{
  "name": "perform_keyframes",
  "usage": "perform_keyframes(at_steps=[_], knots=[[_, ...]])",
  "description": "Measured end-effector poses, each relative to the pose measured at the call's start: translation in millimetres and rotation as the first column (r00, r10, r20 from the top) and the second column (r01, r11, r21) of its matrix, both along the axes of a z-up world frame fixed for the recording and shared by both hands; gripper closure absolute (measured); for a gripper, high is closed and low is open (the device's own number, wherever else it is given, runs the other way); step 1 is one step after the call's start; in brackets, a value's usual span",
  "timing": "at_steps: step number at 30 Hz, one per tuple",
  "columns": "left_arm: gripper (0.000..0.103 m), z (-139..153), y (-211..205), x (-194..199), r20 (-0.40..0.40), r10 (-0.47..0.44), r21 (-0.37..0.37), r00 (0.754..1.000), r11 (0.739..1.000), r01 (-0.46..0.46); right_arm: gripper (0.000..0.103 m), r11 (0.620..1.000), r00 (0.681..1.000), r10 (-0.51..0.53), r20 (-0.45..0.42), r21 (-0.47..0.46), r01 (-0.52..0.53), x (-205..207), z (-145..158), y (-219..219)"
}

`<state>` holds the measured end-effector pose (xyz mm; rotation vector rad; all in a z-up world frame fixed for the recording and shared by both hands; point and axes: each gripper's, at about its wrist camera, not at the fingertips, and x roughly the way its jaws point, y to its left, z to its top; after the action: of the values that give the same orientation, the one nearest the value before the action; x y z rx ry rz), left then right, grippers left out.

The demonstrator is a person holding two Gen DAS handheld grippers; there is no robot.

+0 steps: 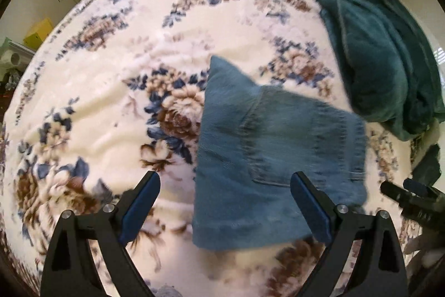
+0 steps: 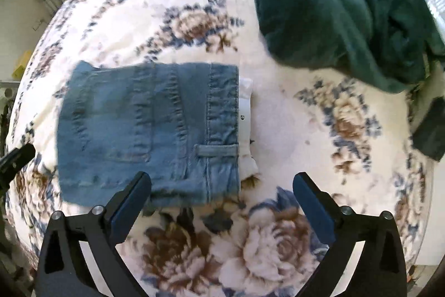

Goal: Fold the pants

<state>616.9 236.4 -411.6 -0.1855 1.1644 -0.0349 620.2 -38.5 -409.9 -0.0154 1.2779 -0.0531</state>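
Since the floral bedspread (image 2: 278, 113) carries a teal blanket (image 2: 333, 4) beyond the jeans (image 2: 147, 130), which lie folded compact at its middle, left gripper (image 1: 225, 208) and right gripper (image 2: 222, 199) hover spread, empty. Best finish: press flat, square edges.

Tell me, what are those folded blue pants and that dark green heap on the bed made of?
The pants look like denim: faded matte blue, with stitched seams, a patch pocket and a belt loop. The green heap looks like plush fleece, soft and fuzzy with thick rounded folds, though blur leaves the exact fabric open.
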Motion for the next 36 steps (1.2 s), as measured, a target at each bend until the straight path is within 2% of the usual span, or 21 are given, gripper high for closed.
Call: perform_keyframes(at_steps=[3,9,21,27,33,36], knots=[[0.007,43,-13,-23,0.048,-0.004,0.027,0.999,1.0,0.003,0.0,0.999,0.998,0.009,0.06,-0.049,-0.007,-33,46,2],[0.006,120,-39,-72,0.121,-0.023,0.101,0.992,0.995,0.011,0.0,0.999,0.987,-0.005,0.162,-0.036,0.011,-100,131,-11],[0.006,262,-75,-206,0.283,-0.017,0.128,0.959,0.992,-0.02,0.0,0.999,0.934,0.051,0.354,-0.017,-0.048,-251,294,-29],[0.006,316,-91,-278,0.351,0.004,0.143,0.936,0.988,-0.058,0.0,0.996,0.897,0.086,0.433,-0.004,-0.094,-332,361,-37],[0.006,354,-101,-340,0.398,0.024,0.144,0.917,0.986,-0.088,0.0,0.994,0.864,0.098,0.494,-0.006,-0.11,-403,418,-45],[0.006,366,-104,-363,0.401,0.025,0.142,0.916,0.986,-0.089,0.0,0.994,0.852,0.104,0.513,-0.02,-0.11,-432,441,-44]])
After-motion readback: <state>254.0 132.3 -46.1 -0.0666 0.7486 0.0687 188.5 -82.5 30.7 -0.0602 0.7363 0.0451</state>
